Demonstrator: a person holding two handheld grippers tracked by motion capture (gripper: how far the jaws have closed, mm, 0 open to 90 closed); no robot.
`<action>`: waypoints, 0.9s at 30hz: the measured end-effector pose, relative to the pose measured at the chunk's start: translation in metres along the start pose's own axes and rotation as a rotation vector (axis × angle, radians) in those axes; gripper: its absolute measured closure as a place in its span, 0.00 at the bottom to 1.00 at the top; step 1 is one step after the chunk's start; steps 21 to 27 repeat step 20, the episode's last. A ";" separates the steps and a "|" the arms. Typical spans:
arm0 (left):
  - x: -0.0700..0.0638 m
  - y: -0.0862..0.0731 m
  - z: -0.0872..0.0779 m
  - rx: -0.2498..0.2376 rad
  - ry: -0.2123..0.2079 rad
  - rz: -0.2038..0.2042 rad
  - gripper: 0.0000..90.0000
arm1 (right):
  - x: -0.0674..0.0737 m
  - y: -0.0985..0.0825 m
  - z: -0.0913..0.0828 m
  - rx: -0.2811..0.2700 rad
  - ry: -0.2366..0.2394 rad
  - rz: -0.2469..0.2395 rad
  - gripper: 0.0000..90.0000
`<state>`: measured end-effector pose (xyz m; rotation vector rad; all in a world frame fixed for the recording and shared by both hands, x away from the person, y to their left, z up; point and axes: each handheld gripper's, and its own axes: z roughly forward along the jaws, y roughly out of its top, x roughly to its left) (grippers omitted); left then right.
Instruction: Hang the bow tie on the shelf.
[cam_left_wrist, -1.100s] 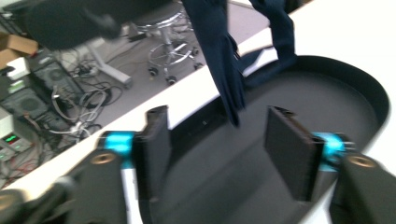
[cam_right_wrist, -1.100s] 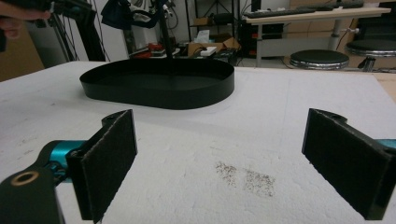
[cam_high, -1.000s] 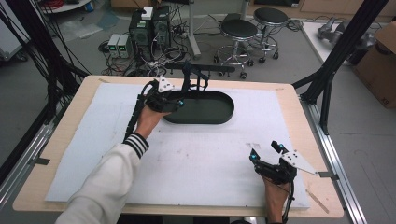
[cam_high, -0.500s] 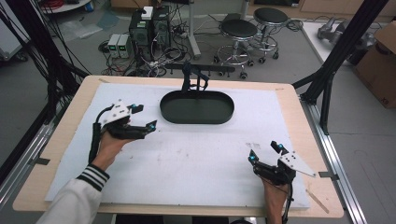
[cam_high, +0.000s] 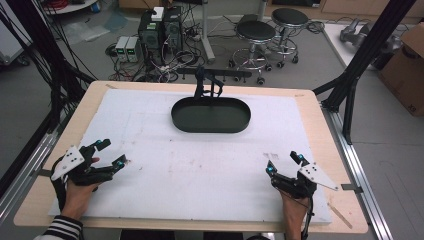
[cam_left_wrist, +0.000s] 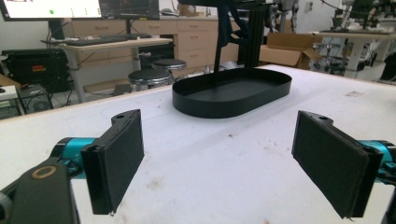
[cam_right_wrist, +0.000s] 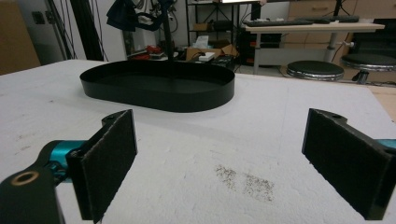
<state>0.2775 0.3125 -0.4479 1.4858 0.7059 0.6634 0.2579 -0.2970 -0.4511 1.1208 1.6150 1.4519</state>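
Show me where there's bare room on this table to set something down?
The white mat lies bare between the left claw, the right claw and the black tray. Strips beside the tray are free too. Nowhere is crowded.

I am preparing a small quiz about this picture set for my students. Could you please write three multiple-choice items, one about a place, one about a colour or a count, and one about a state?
1. Where on the white mat does the tray stand?
A. near the far edge, about midway across
B. at the near left corner
C. between the two grippers

2. What colour is the tray?
A. white
B. black
C. red

3. How do the jaws of the left gripper and the right gripper stand?
A. both shut
B. left open, right shut
C. both open, holding nothing

Answers:
1. A, since the high view shows it near the far edge, well beyond both hands.
2. B, since its wall and floor are black in all three views.
3. C, since each gripper view shows two pads wide apart over bare mat.
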 end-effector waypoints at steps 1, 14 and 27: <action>0.000 -0.003 -0.001 -0.008 0.004 -0.004 0.19 | 0.000 0.000 0.000 -0.002 -0.001 -0.001 0.10; 0.001 -0.007 -0.004 -0.042 0.019 -0.019 0.20 | 0.003 0.000 0.001 0.005 -0.017 -0.030 0.10; 0.001 -0.007 -0.004 -0.043 0.020 -0.021 0.20 | 0.001 0.001 0.002 0.024 -0.017 -0.013 0.10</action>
